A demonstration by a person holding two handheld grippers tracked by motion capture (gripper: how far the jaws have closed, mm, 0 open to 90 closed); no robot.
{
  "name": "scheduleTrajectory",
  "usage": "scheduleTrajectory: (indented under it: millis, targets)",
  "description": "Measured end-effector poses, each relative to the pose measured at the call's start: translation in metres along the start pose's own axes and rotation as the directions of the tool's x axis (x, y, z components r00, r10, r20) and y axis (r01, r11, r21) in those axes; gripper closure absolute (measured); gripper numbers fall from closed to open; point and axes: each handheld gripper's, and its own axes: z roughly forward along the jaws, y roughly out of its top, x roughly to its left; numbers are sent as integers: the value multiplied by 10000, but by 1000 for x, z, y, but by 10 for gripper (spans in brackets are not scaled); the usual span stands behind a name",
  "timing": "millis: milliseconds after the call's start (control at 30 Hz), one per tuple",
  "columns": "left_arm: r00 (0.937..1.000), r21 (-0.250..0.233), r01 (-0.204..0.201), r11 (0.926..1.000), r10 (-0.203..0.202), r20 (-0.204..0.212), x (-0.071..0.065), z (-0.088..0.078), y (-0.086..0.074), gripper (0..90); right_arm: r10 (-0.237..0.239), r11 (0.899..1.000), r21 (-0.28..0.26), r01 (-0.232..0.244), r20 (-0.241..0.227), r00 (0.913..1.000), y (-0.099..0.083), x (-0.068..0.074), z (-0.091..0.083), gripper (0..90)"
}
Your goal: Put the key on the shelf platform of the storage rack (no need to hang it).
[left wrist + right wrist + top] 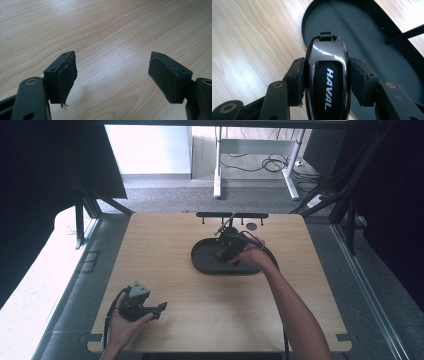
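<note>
key fob (327,82) | glossy black, "HAVAL" lettering | above oval tray (372,45)

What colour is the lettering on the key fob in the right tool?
White, on the key fob, which is glossy black. The right gripper view shows it best.

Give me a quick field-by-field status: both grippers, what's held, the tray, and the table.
left gripper: open, jaws wide apart over bare wood at the near left of the table, holding nothing
right gripper: shut on the key fob, jaws pressing its two sides
key fob: glossy black, marked HAVAL, small loop at its far end, held over the near rim of the tray
tray: dark oval, shallow, near the table's centre
table: light wood
rack: thin black bar with pegs at the far edge
</note>
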Motion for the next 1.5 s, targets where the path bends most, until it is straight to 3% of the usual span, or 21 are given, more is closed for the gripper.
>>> scheduleTrajectory:
  millis: [333, 733, 1000, 1133, 1500]
  targets:
    - [10000, 6, 1, 10000, -1, 26, 0, 1, 0, 232, 98, 9998, 157, -101, 192, 9998, 1, -16, 17, 493]
    - [9999, -46, -26, 10000, 27, 103, -1, 0, 0, 231, 568, 9984, 37, -568, 124, 9983, 7, -30, 38, 492]
    - [10000, -40, 4, 10000, -3, 76, 1, 0, 0, 231, 172, 9996, 242, -176, 169, 9997, 8, -36, 58, 492]
    - [9999, -33, -12, 10000, 12, 108, 0, 0, 0, 231, 331, 9986, 406, -341, 258, 9991, 4, -36, 59, 492]
    - [9999, -25, -36, 10000, 37, 103, -1, 1, 0, 231, -55, 9981, 611, 34, 345, 9994, -5, -36, 69, 491]
